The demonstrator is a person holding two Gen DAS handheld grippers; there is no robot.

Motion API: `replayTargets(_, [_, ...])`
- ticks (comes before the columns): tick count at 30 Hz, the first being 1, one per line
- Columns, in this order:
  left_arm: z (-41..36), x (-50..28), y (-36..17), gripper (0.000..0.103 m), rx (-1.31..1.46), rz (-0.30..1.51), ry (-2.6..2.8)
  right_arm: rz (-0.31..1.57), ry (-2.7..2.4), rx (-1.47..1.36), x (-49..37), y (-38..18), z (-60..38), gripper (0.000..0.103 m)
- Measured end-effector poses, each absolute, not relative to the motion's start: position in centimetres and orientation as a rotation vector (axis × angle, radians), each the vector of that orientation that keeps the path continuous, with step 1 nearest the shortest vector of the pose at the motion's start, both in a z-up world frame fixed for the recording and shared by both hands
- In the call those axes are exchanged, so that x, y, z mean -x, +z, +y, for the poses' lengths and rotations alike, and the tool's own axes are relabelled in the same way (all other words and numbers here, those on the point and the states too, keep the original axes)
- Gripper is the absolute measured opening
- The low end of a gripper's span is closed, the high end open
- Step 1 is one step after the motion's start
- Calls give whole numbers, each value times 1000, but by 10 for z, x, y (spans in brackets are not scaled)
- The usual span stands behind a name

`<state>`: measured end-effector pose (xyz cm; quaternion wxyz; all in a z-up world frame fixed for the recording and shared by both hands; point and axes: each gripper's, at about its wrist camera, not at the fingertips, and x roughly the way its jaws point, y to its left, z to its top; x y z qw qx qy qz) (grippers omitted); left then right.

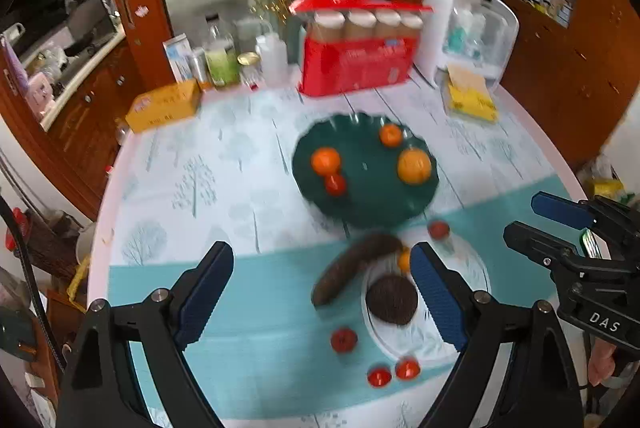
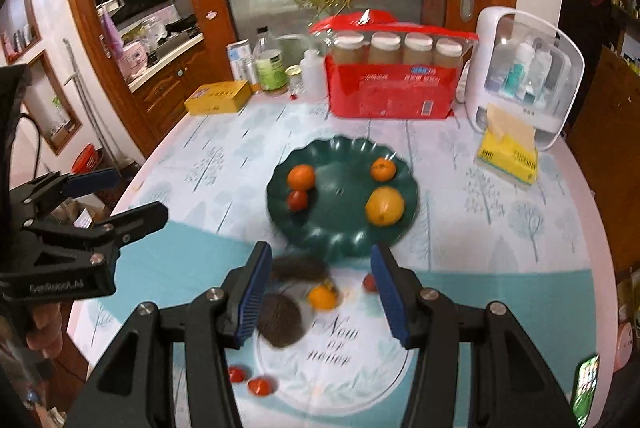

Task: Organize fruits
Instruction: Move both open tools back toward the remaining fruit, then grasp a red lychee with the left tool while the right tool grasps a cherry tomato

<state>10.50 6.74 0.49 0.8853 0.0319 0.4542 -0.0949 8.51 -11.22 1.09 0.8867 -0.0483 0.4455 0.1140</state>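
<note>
A dark green scalloped plate (image 1: 360, 203) (image 2: 340, 224) holds two oranges (image 2: 301, 176), a bigger yellow-orange fruit (image 2: 385, 205) and a small red fruit (image 2: 298, 200). Nearer me, a white lettered plate (image 2: 340, 380) carries a round brown fruit (image 1: 392, 299) (image 2: 279, 322) and a small orange (image 2: 322, 297). A long brown piece (image 1: 352, 268) lies at its rim. Small red fruits (image 1: 343, 340) (image 2: 260, 386) are scattered on the cloth. My left gripper (image 1: 322, 292) (image 2: 124, 197) and right gripper (image 2: 320, 292) (image 1: 532, 224) hover above the white plate, both open and holding nothing.
Along the table's back stand a red pack of jars (image 2: 388, 87), a white clear-fronted box (image 2: 528, 75), a yellow tissue pack (image 2: 508, 151), a yellow carton (image 2: 218, 96) and bottles (image 2: 272, 67). A phone (image 2: 586, 388) lies at the near right edge. Wooden cabinets surround the round table.
</note>
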Motion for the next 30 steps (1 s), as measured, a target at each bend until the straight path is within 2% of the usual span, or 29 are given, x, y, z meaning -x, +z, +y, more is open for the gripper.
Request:
replayTargets(9, [65, -73, -64, 88, -124, 1018, -257, 980, 274, 112, -32, -46, -97, 52])
replayTargets(15, [61, -72, -112, 82, -145, 1088, -299, 1079, 287, 97, -13, -108, -94, 52])
replayTargets(17, [61, -76, -127, 75, -141, 1117, -313, 1106, 295, 85, -10, -125, -94, 52])
replayTargets(22, [63, -84, -159, 68, -110, 1188, -333, 1152, 343, 60, -3, -161, -93, 52])
replayTargets(27, [59, -88, -178, 61, -105, 1219, -359, 1142, 361, 82, 0, -175, -86, 52])
replayTargets(30, [56, -90, -185, 51, -101, 1231, -375, 1120, 358, 112, -1, -178, -81, 50])
